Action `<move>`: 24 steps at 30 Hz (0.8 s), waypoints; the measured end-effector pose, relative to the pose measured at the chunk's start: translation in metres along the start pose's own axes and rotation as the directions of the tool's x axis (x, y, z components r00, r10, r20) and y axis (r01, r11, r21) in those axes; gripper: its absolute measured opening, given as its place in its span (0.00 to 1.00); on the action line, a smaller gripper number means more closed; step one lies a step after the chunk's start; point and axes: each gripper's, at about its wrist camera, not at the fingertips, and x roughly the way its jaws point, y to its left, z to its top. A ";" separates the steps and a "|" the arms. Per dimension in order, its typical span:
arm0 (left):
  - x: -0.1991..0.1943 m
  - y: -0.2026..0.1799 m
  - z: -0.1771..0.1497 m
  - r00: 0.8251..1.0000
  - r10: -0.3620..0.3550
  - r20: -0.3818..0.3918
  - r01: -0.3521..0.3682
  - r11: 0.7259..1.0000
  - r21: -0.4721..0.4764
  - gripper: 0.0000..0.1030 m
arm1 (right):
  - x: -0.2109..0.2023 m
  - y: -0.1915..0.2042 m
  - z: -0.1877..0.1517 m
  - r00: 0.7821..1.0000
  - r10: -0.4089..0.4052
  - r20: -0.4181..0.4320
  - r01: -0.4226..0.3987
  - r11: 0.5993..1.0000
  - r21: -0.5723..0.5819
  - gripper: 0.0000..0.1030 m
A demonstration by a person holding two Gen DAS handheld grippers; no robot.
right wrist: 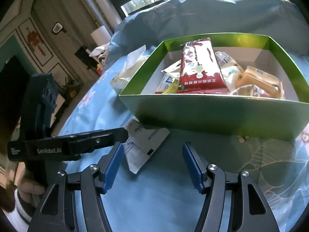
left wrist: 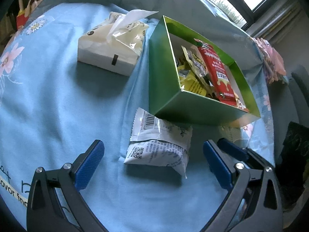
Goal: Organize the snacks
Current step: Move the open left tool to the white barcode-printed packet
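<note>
A green box [left wrist: 164,73] stands on the blue bedsheet and holds several snack packs, with a long red pack [left wrist: 219,73] on top. The box [right wrist: 212,114] and the red pack [right wrist: 200,67] also show in the right wrist view. Two white snack packets [left wrist: 160,145] lie stacked on the sheet just in front of the box. My left gripper [left wrist: 153,154] is open, its jaws on either side of the packets and just short of them. My right gripper [right wrist: 153,160] is open and empty, with the white packets [right wrist: 143,147] by its left finger.
A tissue pack [left wrist: 110,46] lies on the sheet to the left of the box. The blue sheet [left wrist: 48,106] covers the surface. A pillow [right wrist: 193,13] lies behind the box. The left gripper's body [right wrist: 67,147] reaches in from the left in the right wrist view.
</note>
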 end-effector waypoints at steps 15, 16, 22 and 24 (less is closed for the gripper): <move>0.006 0.009 0.002 0.999 -0.039 -0.032 0.038 0.999 -0.029 0.99 | 0.023 0.016 -0.005 0.998 0.019 -0.068 -0.023 0.998 -0.060 0.62; 0.007 0.009 0.003 0.999 -0.043 -0.033 0.042 0.999 -0.027 0.99 | 0.026 0.018 -0.005 0.997 0.017 -0.075 -0.022 0.998 -0.066 0.62; 0.009 0.007 0.002 0.997 -0.070 -0.027 0.069 0.997 -0.026 0.95 | 0.041 0.027 -0.006 0.995 -0.016 -0.097 0.006 0.995 -0.100 0.62; 0.010 0.008 0.003 0.997 -0.077 -0.027 0.076 0.997 -0.035 0.87 | 0.043 0.031 -0.005 0.995 -0.030 -0.092 0.018 0.992 -0.122 0.62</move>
